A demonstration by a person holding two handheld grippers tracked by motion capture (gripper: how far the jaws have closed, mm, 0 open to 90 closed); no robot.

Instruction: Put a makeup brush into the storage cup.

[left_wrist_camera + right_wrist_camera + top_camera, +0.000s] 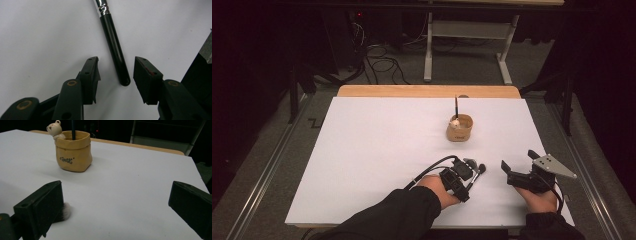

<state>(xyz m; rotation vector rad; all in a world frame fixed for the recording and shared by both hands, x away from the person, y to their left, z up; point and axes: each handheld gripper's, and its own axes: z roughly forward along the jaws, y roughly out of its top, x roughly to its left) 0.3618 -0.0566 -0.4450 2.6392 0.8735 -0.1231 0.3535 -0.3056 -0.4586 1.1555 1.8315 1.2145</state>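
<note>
Left tongs (115, 72) straddle the black handle end of the makeup brush (113, 45); pads sit either side of it with a visible gap, not touching, so open around it. The brush lies flat on the white worktop (377, 135), well in front of the tan pot (460, 128), toward the person; its bristle tip points toward the right tongs (518, 161). Right tongs are wide open, holding nothing, on the worktop front-right of the pot, apart from the brush. The pot has a small bear figure (55, 129) on its rim and one dark-handled brush (456, 106) standing upright inside.
</note>
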